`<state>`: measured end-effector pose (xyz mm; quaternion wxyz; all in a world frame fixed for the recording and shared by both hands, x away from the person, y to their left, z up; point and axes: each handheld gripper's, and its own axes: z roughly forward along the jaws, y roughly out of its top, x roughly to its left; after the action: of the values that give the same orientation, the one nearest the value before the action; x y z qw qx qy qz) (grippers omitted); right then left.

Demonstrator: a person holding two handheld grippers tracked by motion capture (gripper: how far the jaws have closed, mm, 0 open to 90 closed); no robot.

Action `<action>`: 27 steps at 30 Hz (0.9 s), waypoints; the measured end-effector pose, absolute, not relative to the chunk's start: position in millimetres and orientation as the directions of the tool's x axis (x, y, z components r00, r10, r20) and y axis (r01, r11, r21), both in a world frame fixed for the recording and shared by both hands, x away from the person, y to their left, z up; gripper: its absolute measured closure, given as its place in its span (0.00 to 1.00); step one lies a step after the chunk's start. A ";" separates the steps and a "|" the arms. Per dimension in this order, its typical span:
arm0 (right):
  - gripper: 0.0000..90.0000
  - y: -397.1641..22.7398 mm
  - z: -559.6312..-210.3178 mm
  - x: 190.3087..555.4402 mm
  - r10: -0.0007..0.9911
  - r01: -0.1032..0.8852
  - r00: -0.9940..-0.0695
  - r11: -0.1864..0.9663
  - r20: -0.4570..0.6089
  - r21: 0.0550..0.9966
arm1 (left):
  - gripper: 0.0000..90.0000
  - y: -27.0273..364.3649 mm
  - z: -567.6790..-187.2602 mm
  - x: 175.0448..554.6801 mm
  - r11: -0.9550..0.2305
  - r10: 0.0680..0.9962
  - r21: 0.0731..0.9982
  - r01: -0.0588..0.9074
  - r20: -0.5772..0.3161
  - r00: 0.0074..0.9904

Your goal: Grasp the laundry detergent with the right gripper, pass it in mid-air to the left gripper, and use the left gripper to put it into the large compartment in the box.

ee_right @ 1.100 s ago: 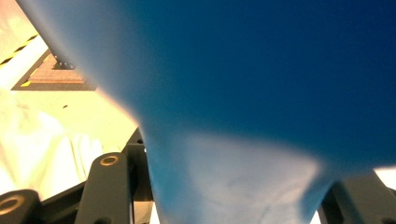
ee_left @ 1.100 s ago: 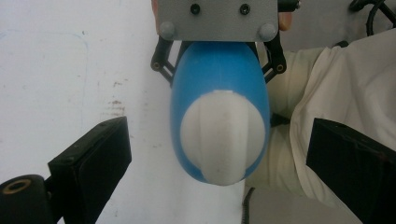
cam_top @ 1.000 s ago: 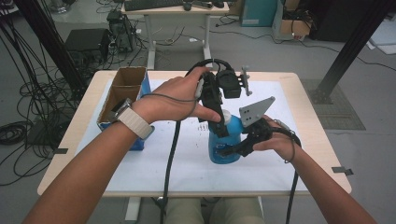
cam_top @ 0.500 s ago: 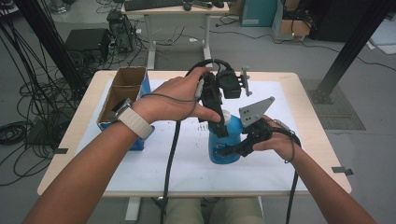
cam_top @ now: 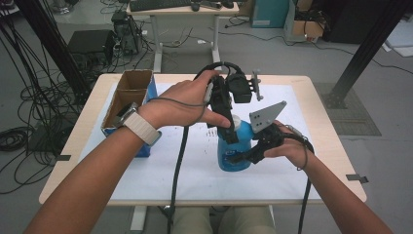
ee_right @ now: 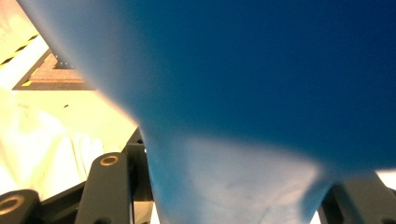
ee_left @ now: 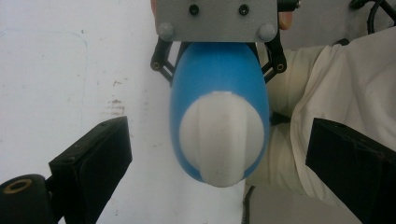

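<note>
A blue bottle [cam_top: 234, 152] with a white cap [ee_left: 222, 140] stands upright on the white sheet, right of the table's middle. My right gripper [cam_top: 247, 155] comes in level from the right and is shut on the bottle's body; in the right gripper view the blue wall [ee_right: 243, 84] sits tight between the jaws. My left gripper [cam_top: 228, 130] points down over the bottle's top. In the left gripper view its two black jaws stand wide on either side of the cap, with a gap on each side. The grey plate [ee_left: 215, 18] of the right gripper shows beyond the bottle.
A brown cardboard box [cam_top: 127, 97] in a blue sleeve stands at the table's left side. A white sheet [cam_top: 160, 170] covers most of the wooden table [cam_top: 321, 117]. Cables trail from both grippers toward the near edge.
</note>
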<state>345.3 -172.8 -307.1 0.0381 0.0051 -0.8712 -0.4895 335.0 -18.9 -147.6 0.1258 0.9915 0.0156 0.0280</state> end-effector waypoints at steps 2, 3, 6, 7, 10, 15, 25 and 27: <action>0.47 -172.8 -307.0 345.2 -0.046 0.029 -0.997 0.520 0.062 0.853 | 0.08 -18.9 -147.8 334.9 -0.967 0.038 0.252 0.024 0.053 0.998; 0.47 -172.7 -307.0 345.1 -0.047 0.029 -0.997 0.520 0.062 0.854 | 0.08 -18.9 -147.9 334.9 -0.967 0.039 0.252 0.024 0.052 0.998; 0.47 -172.6 -306.9 344.8 -0.047 0.029 -0.997 0.522 0.063 0.853 | 0.08 -19.0 -148.1 334.7 -0.968 0.036 0.251 0.022 0.051 0.998; 0.47 -172.6 -306.8 344.7 -0.047 0.029 -0.997 0.522 0.063 0.853 | 0.08 -19.0 -148.0 334.7 -0.968 0.035 0.250 0.022 0.051 0.998; 0.47 -172.7 -306.7 344.9 -0.045 0.030 -0.997 0.521 0.062 0.853 | 0.08 -18.9 -147.9 334.7 -0.968 0.038 0.251 0.024 0.052 0.998; 0.47 -173.0 -306.7 345.2 -0.044 0.029 -0.997 0.519 0.061 0.854 | 0.08 -18.8 -148.0 334.6 -0.968 0.035 0.251 0.021 0.051 0.998; 0.47 -173.0 -306.9 345.3 -0.042 0.031 -0.997 0.520 0.062 0.854 | 0.08 -18.3 -148.3 334.7 -0.969 0.036 0.246 0.023 0.049 0.998; 0.47 -172.6 -307.6 346.5 -0.051 0.016 -0.997 0.516 0.050 0.856 | 0.08 -18.4 -148.3 334.3 -0.969 0.036 0.247 0.023 0.050 0.998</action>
<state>346.5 -172.6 -307.6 0.0342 0.0099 -0.8700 -0.4918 334.3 -18.4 -148.3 0.1242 0.9918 0.0148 0.0272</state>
